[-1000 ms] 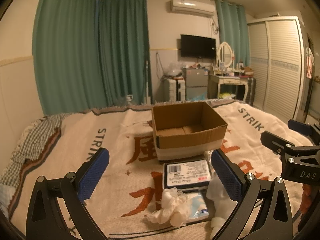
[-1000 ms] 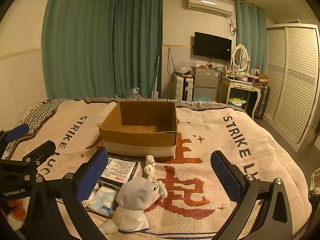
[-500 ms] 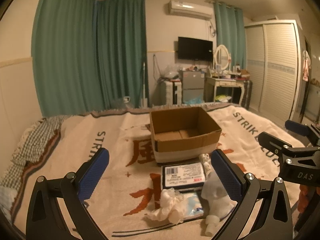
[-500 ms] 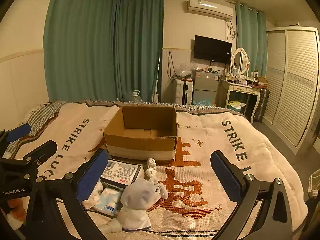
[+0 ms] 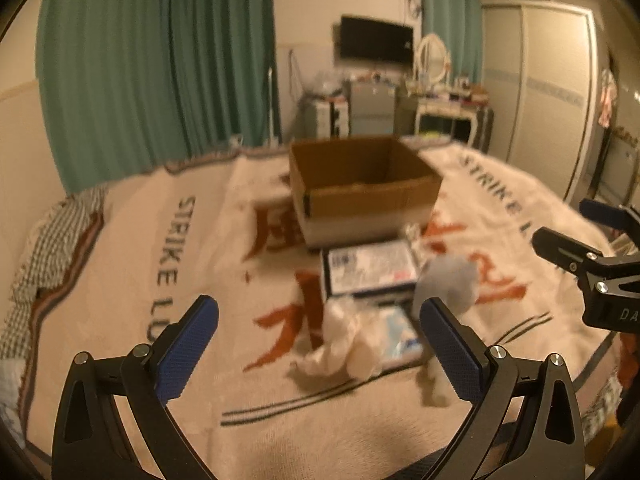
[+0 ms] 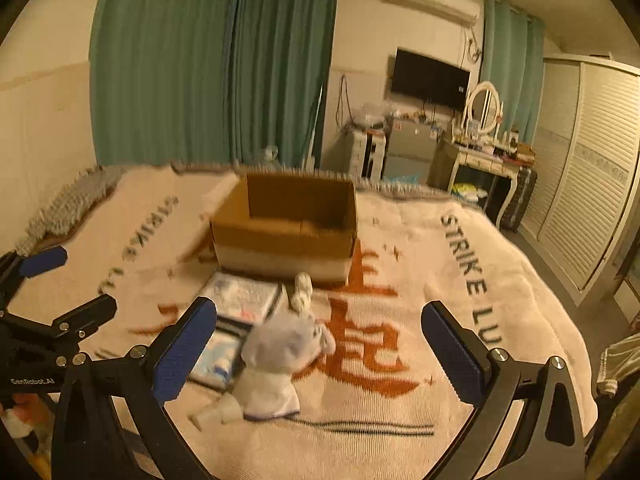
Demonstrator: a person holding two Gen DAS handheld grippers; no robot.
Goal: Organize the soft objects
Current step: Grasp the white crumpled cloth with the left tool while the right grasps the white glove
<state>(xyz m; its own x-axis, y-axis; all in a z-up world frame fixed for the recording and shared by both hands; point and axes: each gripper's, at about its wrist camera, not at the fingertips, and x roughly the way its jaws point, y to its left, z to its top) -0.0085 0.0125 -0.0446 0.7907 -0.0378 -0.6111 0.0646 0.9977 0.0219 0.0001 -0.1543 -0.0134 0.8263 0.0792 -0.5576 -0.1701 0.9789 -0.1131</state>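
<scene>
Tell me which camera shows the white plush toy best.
The right wrist view. There the white plush toy lies whole on the blanket between the open right tongs, only slightly blurred. The left wrist view shows just a pale smear of it, partly hidden behind a finger of the left tongs.

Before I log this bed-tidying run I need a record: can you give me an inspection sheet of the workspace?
Surface: printed blanket covering the bed.
Job's things: open cardboard box, seemingly empty; wipe packs, crumpled white cloth, white plush toy lying before it.
Clutter: nothing seen.
Grippers: left gripper and right gripper both open, empty, above the blanket.
Cables: cords hanging on the far wall.
Surroundings: green curtains, television, wardrobe.
</scene>
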